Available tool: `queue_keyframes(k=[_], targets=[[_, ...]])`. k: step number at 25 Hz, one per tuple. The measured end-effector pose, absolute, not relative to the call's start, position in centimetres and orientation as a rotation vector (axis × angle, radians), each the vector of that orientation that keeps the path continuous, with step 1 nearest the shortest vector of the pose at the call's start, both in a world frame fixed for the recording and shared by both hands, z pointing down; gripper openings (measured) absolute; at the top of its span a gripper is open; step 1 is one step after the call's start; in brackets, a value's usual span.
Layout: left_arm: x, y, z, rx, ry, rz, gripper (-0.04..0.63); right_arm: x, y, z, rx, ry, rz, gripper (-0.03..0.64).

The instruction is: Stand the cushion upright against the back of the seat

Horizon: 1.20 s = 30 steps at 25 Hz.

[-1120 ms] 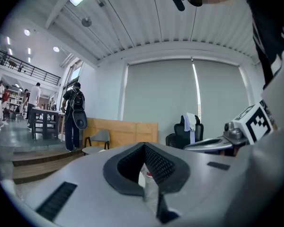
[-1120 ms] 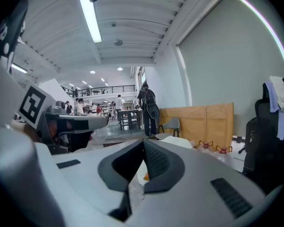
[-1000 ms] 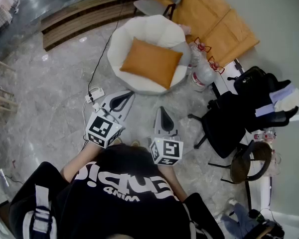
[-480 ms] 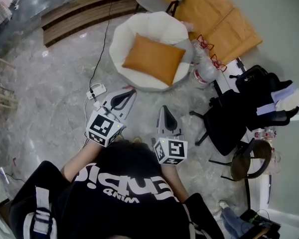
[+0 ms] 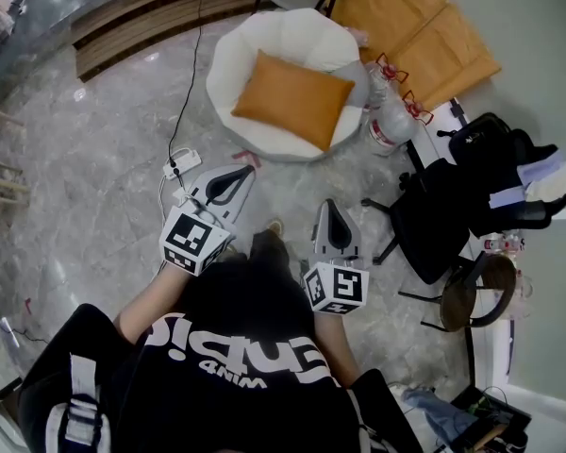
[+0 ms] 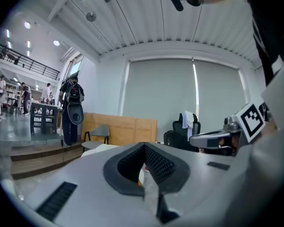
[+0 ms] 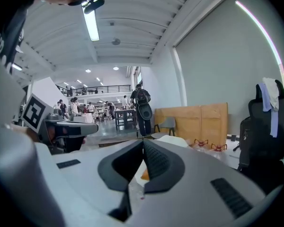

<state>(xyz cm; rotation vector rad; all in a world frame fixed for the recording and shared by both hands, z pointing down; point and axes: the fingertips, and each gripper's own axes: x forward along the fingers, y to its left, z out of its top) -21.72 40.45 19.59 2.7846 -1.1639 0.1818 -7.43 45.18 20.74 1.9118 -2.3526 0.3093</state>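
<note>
Approaching the seat, both claws closed and empty.

Nearest, the person's dark shirt fills the bottom of the head view; just ahead, the left gripper [image 5: 228, 182] and right gripper [image 5: 328, 213] point toward the seat, each with its jaws pressed together and nothing between them; beyond them a power strip [image 5: 181, 168] lies on the marble floor [image 5: 94, 177]; farther on, the orange cushion [image 5: 292, 99] lies flat on the round white seat [image 5: 264, 41], well apart from both grippers. This looks like the approach step, with nothing grasped yet; the next move calls for reaching the seat, opening the jaws and taking a cushion edge to tip it up against the backrest. In both gripper views the cushion shows only as an orange sliver behind the jaws; from above, the seat's back is hard to make out.
</note>
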Motion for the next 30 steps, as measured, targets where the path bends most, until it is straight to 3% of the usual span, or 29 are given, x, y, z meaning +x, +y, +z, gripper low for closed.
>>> queue_keyframes(k=[30], targets=[[-14.0,23.7,20.2,2.807,-1.120,0.253,0.008,0.7,29.3,21.9,1.950,-2.340,0.373,0.021]])
